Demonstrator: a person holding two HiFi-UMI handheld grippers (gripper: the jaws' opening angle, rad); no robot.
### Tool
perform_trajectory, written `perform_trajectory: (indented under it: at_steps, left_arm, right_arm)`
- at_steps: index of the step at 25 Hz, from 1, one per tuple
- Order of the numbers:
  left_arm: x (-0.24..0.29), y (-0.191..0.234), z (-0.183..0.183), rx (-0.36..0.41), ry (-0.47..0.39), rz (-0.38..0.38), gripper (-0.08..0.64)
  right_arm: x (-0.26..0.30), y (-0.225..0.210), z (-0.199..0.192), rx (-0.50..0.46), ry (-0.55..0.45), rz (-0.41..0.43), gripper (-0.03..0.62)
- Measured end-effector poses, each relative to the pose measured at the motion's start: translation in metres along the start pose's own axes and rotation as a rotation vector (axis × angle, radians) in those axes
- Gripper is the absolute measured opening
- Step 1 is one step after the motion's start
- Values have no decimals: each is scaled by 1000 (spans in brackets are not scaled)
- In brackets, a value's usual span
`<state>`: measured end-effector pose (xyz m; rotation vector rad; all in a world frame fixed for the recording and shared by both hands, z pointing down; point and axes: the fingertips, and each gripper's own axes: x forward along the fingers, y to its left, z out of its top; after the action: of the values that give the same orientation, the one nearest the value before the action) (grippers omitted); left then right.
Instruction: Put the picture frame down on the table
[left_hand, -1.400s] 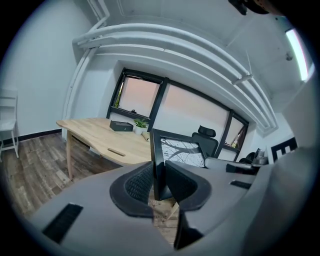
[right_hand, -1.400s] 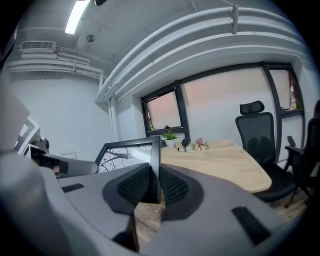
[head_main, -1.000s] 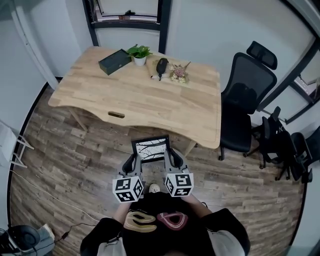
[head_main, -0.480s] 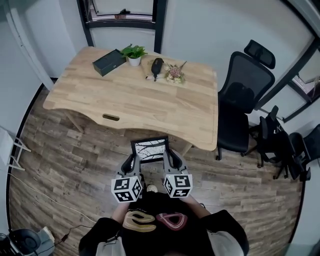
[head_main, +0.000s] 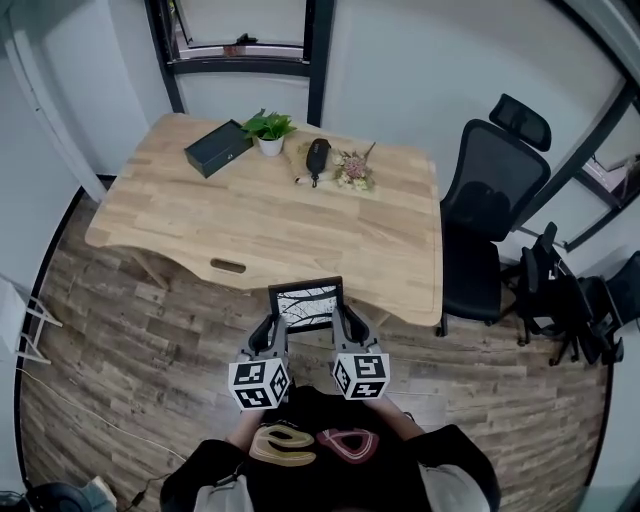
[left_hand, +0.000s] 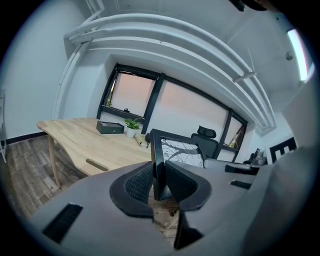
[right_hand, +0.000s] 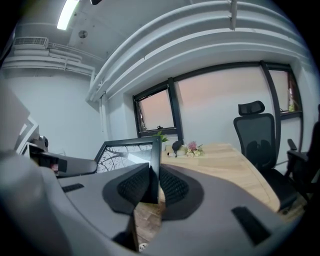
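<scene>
The person has stepped closer to the worktop (head_main: 260, 215) than a second ago. The picture frame (head_main: 307, 303) hung over the plank floor (head_main: 150, 340) short of the worktop then; in the head view its far edge now meets the worktop's near rim. The frame is in the air, not resting on the worktop, and is carried between both tools. The left tongs (head_main: 266, 333) pinch its left edge with ribbed pads pressed on either face, and the right tongs (head_main: 349, 326) pinch its right edge the same way. Its branching-tree print faces the person. Along the worktop's far side sit a black box (head_main: 217, 148), a potted plant (head_main: 268, 131) and a bunch of dried flowers (head_main: 353, 170). A black office chair (head_main: 485, 215) stands just beside the worktop's right end.
</scene>
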<state>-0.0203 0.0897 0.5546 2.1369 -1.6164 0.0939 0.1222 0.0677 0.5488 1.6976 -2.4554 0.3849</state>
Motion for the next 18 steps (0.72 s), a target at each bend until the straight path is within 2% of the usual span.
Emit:
perform_trajectory:
  at_steps: [9, 18]
  left_arm:
    - [50, 51, 31, -11, 14, -14, 84]
    - [101, 93, 58, -2, 47, -67, 84]
  right_arm:
    - [71, 15, 16, -10, 12, -22, 74]
    - [133, 22, 28, -4, 27, -79, 74]
